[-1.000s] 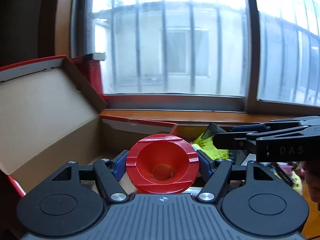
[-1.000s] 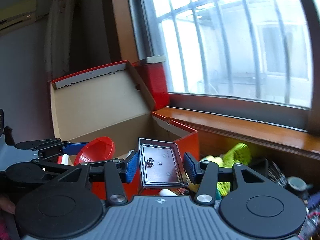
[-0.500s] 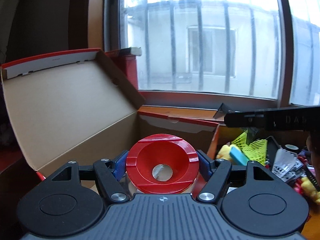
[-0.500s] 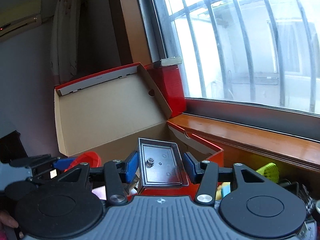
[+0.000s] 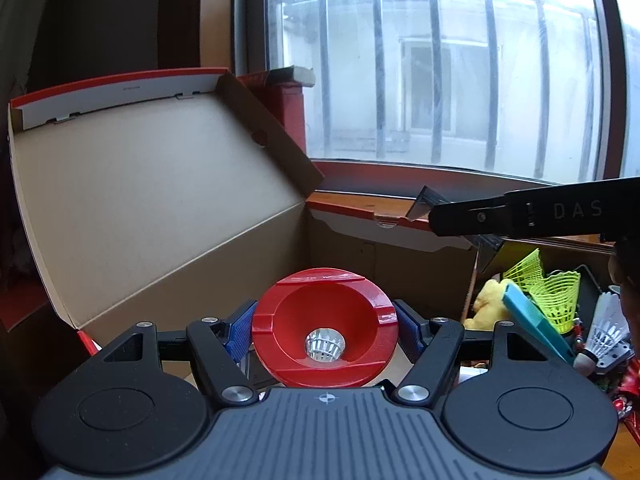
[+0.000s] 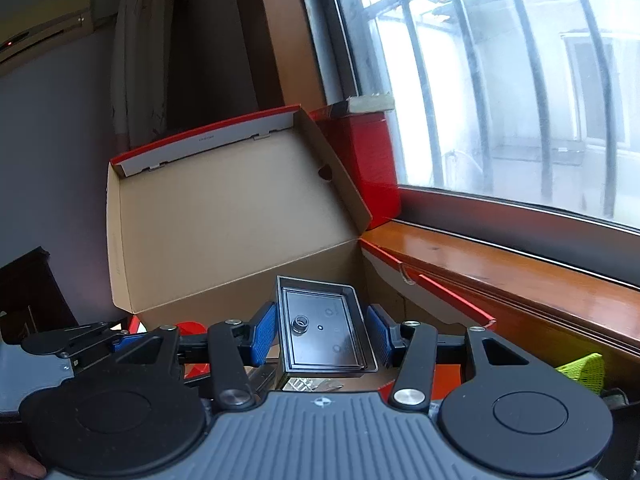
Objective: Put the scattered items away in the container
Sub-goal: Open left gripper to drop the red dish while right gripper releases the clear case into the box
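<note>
Open cardboard shoe box (image 5: 168, 208) with red outer walls, lid raised to the left; its floor is mostly hidden, so its contents cannot be told. The left gripper (image 5: 325, 330) pinches a red ashtray (image 5: 325, 326) between its blue pads, hollow facing the camera, a white shuttlecock (image 5: 325, 346) seen through its central hole. The right gripper (image 6: 323, 330) clamps a dark rectangular tray (image 6: 322, 322) above the box, open face toward the camera, long axis running away along the fingers.

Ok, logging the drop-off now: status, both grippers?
Left gripper shut on red ashtray. Right gripper shut on grey tray. Both over open cardboard box; nothing blocking.
</note>
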Available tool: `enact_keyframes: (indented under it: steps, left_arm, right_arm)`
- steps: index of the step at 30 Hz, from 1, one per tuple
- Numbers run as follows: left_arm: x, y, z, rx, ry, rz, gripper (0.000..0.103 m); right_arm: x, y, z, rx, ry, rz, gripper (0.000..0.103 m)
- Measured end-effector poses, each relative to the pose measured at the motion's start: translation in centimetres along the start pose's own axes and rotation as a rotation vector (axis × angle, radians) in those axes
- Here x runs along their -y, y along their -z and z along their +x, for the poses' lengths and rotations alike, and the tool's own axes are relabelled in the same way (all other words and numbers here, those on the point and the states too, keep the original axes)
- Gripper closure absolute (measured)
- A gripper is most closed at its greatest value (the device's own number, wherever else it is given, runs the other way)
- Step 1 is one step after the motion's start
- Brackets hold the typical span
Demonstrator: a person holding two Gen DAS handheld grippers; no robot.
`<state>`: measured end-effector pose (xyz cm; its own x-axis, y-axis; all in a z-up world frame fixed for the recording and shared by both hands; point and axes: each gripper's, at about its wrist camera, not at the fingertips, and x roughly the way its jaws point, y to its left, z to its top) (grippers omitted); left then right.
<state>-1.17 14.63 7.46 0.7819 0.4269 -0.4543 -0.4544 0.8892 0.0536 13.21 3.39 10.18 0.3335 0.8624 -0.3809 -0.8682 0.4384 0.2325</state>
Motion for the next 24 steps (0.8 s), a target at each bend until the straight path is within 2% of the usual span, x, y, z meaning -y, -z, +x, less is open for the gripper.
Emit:
enact_keyframes:
  steps: [15, 24]
  left_arm:
    - [-1.4, -0.1, 2.5, -0.071, -0.052, -0.03, 0.033]
    - [-1.7, -0.1, 2.6, -0.084, -0.054, -0.044, 0.032]
  right_arm:
    - [-0.4, 1.2, 5.0, -0.091, -0.043, 0.009, 0.051]
    - [-0.5, 1.9, 5.5, -0.109, -0.046, 0.012, 0.051]
